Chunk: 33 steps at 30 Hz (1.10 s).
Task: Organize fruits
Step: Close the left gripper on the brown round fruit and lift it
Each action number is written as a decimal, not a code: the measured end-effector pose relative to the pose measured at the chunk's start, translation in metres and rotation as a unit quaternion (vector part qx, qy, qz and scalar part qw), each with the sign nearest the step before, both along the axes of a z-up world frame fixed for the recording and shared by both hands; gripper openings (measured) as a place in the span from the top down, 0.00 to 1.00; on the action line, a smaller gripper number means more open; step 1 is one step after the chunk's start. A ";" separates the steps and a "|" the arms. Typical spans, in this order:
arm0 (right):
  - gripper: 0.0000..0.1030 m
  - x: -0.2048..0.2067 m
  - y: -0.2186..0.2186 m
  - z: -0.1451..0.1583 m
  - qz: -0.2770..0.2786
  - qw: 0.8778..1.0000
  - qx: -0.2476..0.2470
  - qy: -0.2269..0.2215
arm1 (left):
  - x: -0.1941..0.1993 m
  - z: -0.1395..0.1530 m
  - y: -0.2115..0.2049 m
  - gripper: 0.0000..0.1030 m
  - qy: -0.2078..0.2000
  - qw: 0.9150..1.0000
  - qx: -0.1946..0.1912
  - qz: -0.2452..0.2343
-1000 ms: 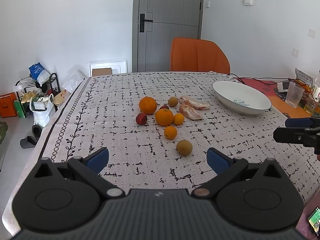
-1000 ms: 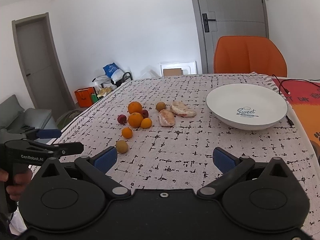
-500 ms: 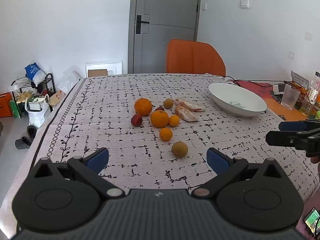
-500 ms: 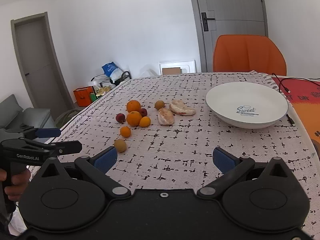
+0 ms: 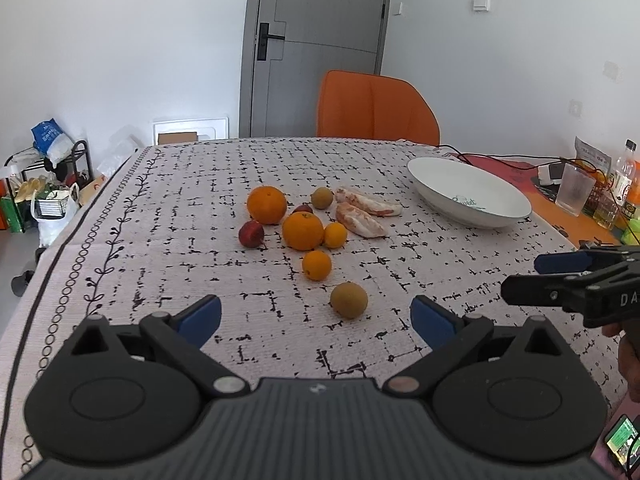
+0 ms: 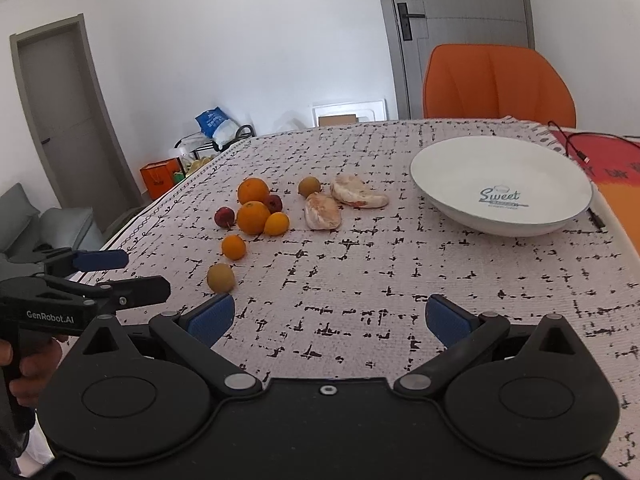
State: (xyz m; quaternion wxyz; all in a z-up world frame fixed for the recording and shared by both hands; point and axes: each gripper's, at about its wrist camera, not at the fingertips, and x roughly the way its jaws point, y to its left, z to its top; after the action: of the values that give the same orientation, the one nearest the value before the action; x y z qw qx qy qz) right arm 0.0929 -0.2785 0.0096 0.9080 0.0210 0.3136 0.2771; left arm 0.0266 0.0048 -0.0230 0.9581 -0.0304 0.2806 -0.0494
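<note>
— On the table [image 5: 168,216], where does the fruit sit?
— Loose in a cluster: two big oranges [image 5: 303,231], small ones, red fruits, peeled segments [image 5: 360,220], and a brown fruit [image 5: 348,300] nearest. The white bowl [image 6: 500,184] stands well apart, with nothing in it.
— The grippers?
— The left hand-held gripper [image 5: 316,316] and right hand-held gripper [image 6: 330,316] both gape wide, holding nothing.
— Risk?
— Round fruit could roll off if a finger nudges it; I'd judge the segments squash easily.
— Any change?
— Since a second ago, both have crept closer; the brown fruit looms larger.
</note>
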 end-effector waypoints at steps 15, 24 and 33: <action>0.00 0.019 0.013 -0.019 -0.006 1.000 -0.009 0.017 | 0.031 -0.016 -0.004 0.24 0.007 1.000 -0.017 -0.013; 0.00 0.029 0.025 -0.017 0.004 1.000 -0.007 -0.001 | 0.043 -0.031 -0.007 0.76 0.026 0.998 -0.044 -0.027; 0.15 0.039 0.050 -0.014 0.032 0.999 -0.006 -0.003 | 0.038 -0.023 0.014 0.76 0.014 0.998 -0.059 -0.005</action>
State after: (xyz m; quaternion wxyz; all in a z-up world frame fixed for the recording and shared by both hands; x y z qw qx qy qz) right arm 0.1323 -0.2284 -0.0043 0.8998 0.0045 0.3126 0.3044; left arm 0.0648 0.0190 -0.0461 0.9502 -0.0865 0.2911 -0.0699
